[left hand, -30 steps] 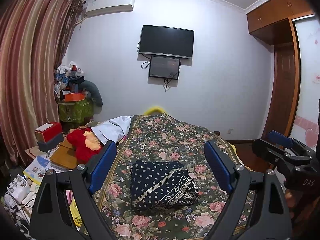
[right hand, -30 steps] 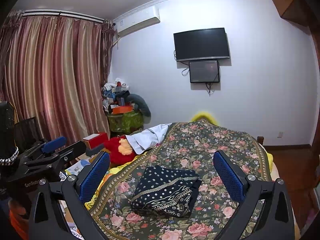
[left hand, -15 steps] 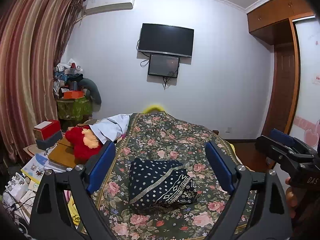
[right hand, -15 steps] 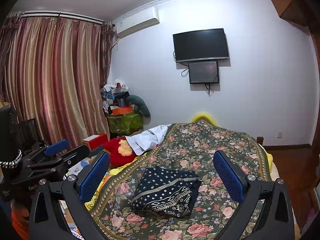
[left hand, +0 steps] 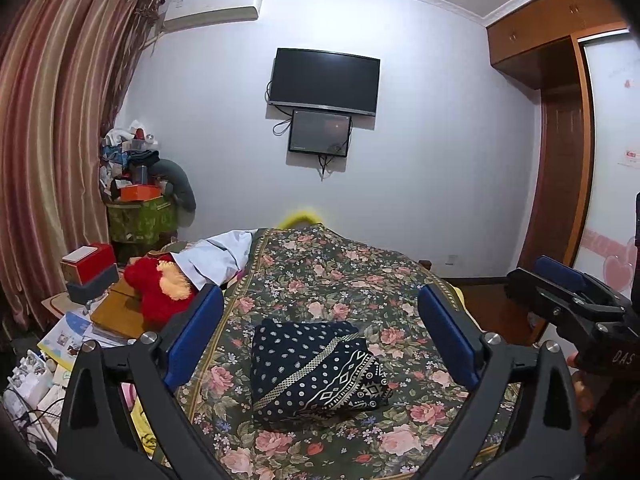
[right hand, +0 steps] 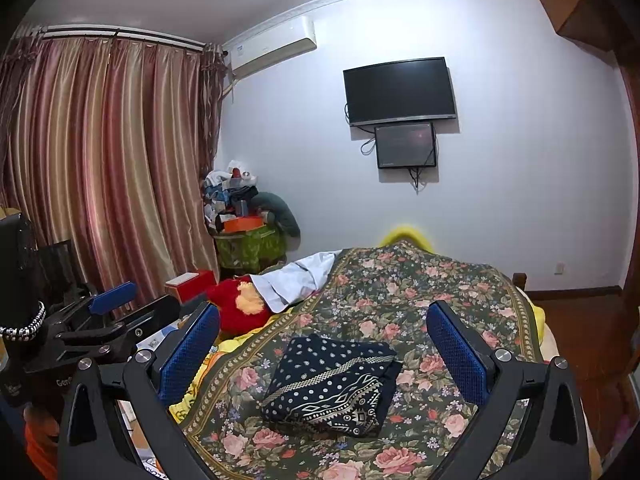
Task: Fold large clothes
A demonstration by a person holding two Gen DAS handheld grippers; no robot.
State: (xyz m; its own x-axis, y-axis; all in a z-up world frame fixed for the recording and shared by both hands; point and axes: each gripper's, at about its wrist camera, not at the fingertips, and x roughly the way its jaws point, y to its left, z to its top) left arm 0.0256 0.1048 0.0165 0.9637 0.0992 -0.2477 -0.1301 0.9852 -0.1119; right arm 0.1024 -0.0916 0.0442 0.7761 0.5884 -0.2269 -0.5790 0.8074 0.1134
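Note:
A dark navy garment [left hand: 314,368] with white dots and a patterned border lies folded into a compact block on the floral bedspread [left hand: 340,280]. It also shows in the right wrist view [right hand: 334,384]. My left gripper [left hand: 320,336] is open and empty, held above and in front of the garment, apart from it. My right gripper [right hand: 322,350] is open and empty too, hovering likewise. The right gripper shows at the right edge of the left wrist view [left hand: 568,300]; the left gripper shows at the left of the right wrist view [right hand: 100,320].
A red plush toy [left hand: 158,292] and a white cloth [left hand: 216,256] lie at the bed's left edge. A cluttered side table with a red box [left hand: 90,262] stands left. Curtains [right hand: 100,168] hang left; a wardrobe [left hand: 560,140] stands right; a TV [left hand: 324,80] hangs on the far wall.
Both grippers have shifted only slightly; the view drifted a little. The folded garment has not moved.

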